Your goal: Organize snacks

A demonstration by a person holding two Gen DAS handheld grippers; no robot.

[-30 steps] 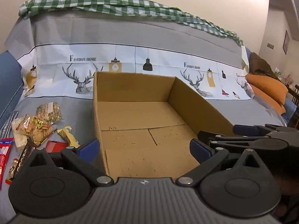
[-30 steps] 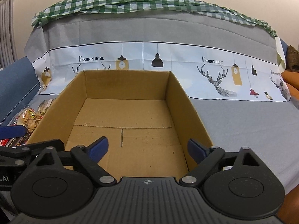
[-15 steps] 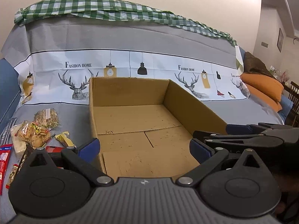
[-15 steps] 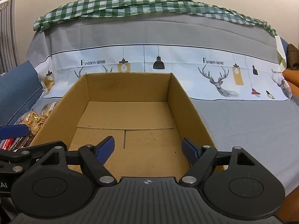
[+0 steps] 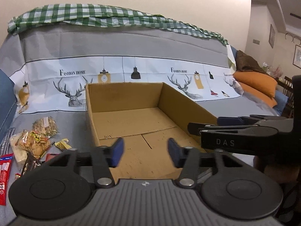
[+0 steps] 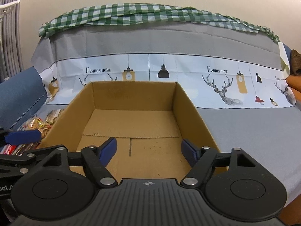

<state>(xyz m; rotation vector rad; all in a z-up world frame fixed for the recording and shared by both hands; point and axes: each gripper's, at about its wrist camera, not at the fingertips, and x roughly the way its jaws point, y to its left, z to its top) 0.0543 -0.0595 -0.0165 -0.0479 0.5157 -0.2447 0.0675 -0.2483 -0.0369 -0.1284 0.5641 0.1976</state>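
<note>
An open cardboard box (image 5: 188,105) stands empty on the grey sofa cover; it also shows in the right wrist view (image 6: 190,109). Several snack packets lie left of it: a clear cracker bag (image 5: 32,143), a sesame snack bag (image 5: 45,126), a yellow candy (image 5: 64,145) and a red packet (image 5: 4,173). My left gripper (image 5: 144,151) is open and empty over the box's near edge. My right gripper (image 6: 149,151) is open and empty over the same edge, just right of the left one (image 5: 225,121). The snacks (image 6: 35,124) show partly in the right wrist view.
The sofa back carries a deer-print cover (image 5: 120,75) and a green checked cloth (image 5: 112,17). Orange cushions (image 5: 257,82) lie at the far right. A blue cushion (image 6: 18,88) stands at the left.
Both grippers' jaws have narrowed, the left more than the right, and remain empty. Both views have pulled back and tilted up slightly.
</note>
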